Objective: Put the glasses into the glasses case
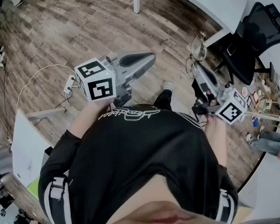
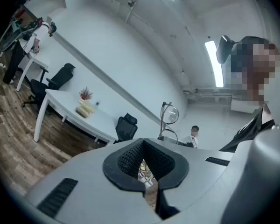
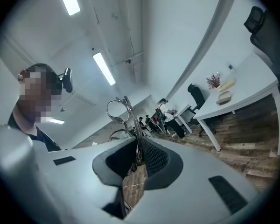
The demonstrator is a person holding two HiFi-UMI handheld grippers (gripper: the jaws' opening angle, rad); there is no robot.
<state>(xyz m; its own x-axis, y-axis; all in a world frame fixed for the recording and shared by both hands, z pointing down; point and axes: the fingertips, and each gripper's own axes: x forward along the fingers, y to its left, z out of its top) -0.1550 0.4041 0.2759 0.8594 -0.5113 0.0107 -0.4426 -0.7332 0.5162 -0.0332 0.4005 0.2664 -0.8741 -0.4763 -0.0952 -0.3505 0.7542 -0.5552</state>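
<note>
I stand over a wood floor with a gripper in each hand and no table under them. My right gripper (image 1: 196, 70) is shut on a pair of thin wire-framed round glasses (image 1: 196, 55), which stick up past its tips. The right gripper view shows the glasses (image 3: 119, 111) pinched edge-on between the dark pads (image 3: 155, 158). My left gripper (image 1: 150, 58) is held out to the left, shut and empty; its pads (image 2: 130, 158) meet with nothing between them. From the left gripper view the glasses (image 2: 170, 115) show beyond the jaws. I see no glasses case that I can be sure of.
A white table (image 1: 214, 1) stands ahead right, with a black office chair (image 1: 252, 36) beside it. On that table lie a small plant and beige items (image 3: 222, 96). A power strip with a white cable (image 1: 69, 84) lies on the floor at left. Small clutter (image 1: 263, 99) sits at the right.
</note>
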